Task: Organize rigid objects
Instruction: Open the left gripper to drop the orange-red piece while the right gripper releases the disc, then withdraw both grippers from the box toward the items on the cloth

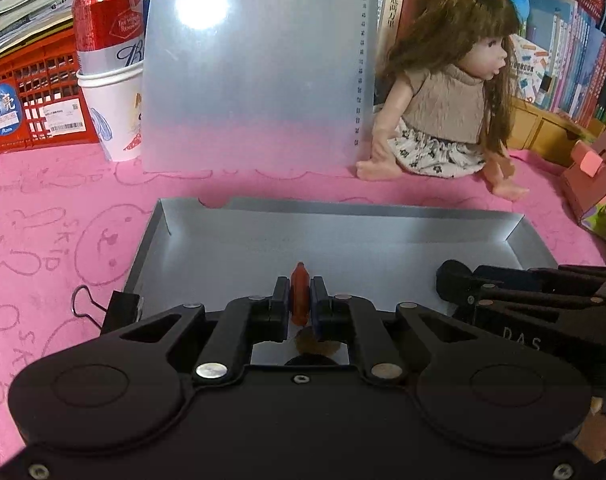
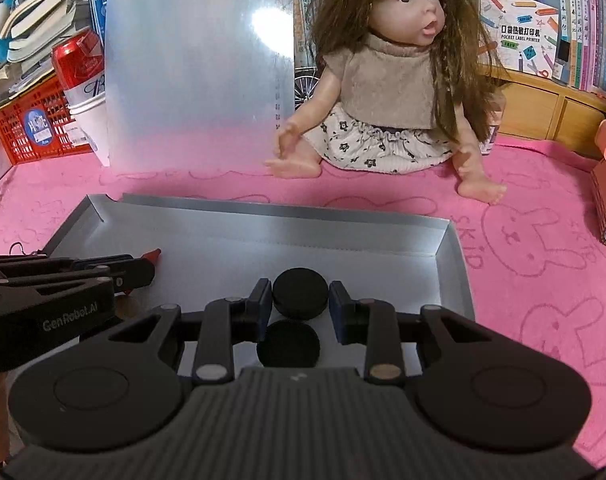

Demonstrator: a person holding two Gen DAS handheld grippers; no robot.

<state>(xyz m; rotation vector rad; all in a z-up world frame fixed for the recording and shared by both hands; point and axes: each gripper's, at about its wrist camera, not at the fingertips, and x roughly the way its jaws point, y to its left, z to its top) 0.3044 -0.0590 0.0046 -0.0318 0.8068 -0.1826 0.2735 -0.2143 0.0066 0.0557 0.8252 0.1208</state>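
A shallow silver tray (image 1: pixel 343 216) lies on the pink cloth; it also shows in the right wrist view (image 2: pixel 263 216). My left gripper (image 1: pixel 301 300) is shut on a small red bottle-shaped piece (image 1: pixel 300 292) and holds it over the tray's near part. In the right wrist view that gripper comes in from the left, with the red tip (image 2: pixel 153 256) showing. My right gripper (image 2: pixel 300 300) is shut on a black round disc (image 2: pixel 300 292) over the tray. Its dark shadow (image 2: pixel 289 346) falls on the tray floor below. In the left wrist view the right gripper (image 1: pixel 455 276) enters from the right.
A doll (image 2: pixel 387 80) sits behind the tray. A translucent plastic sheet (image 1: pixel 255 64) stands upright at the back, next to a red can in a paper cup (image 1: pixel 111 80) and a red crate (image 1: pixel 31 96). A black binder clip (image 1: pixel 119 312) lies by the tray's left edge. A pink box (image 1: pixel 595 180) stands at right.
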